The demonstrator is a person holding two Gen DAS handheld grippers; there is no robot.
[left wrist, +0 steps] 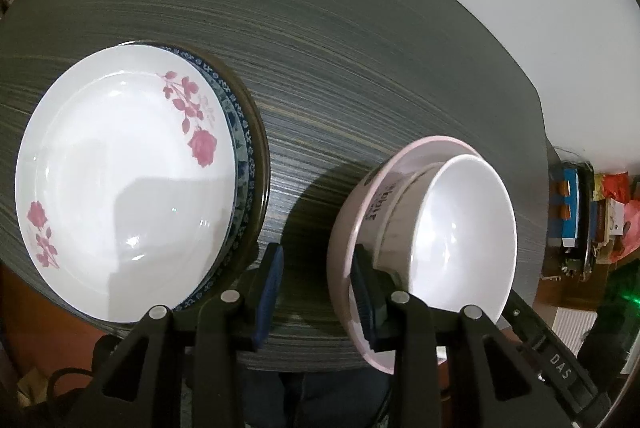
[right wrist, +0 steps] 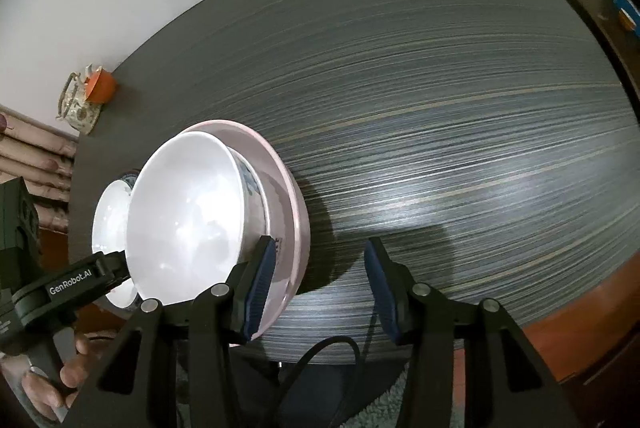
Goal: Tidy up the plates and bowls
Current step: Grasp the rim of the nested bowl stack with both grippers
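Observation:
A white bowl sits nested inside a pink bowl near the table's front edge; both also show in the right wrist view, white bowl and pink bowl. A white plate with pink roses tops a stack with a blue-patterned plate on the left. My left gripper is open, its right finger inside the pink bowl's rim, its left finger outside it. My right gripper is open, its left finger over the pink bowl's rim.
The dark striped table stretches back to a white wall. A floral basket with an orange object stands at the far corner. A cluttered shelf is off the right edge.

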